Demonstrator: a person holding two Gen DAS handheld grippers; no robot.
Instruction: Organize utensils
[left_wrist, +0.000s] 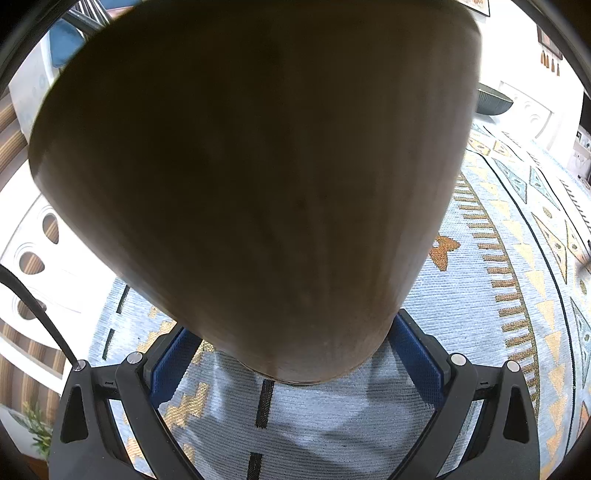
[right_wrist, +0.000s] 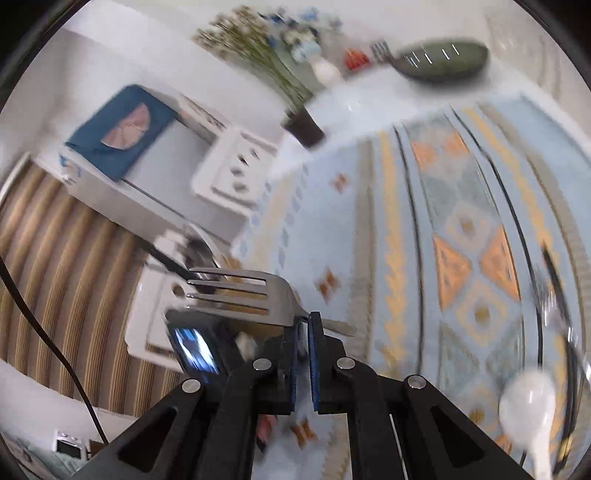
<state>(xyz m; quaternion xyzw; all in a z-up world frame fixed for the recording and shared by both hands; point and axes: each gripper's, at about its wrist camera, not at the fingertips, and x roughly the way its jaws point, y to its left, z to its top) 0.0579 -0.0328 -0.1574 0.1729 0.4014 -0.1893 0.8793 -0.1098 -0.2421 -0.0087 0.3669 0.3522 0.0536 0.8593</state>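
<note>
**Wooden holder gripped on the left, fork pinched on the right**

Your left gripper (left_wrist: 295, 354) has its jaws spread wide around a wooden holder (left_wrist: 251, 177), the blue pads against its lower sides. The holder fills most of the left wrist view and stands on the patterned cloth (left_wrist: 480, 302) that covers the worktop. You see only its outer wall from here, so you cannot tell what is inside it.

Your right gripper (right_wrist: 303, 328) has its jaws nearly together, clamping a metal fork (right_wrist: 236, 295) at the neck. The fork lies roughly level, its tines pointing left, away from the cloth and out over the striped floor (right_wrist: 66, 266). A short stub of the handle sticks out on the other side of the pads.

On the cloth, to the right of the fork, a white spoon (right_wrist: 528, 406) lies near the lower edge of the view. Beyond the cloth's far edge sits a dark oval bowl (right_wrist: 443, 61), contents unseen. The right view is blurred, and no writing is readable.
</note>
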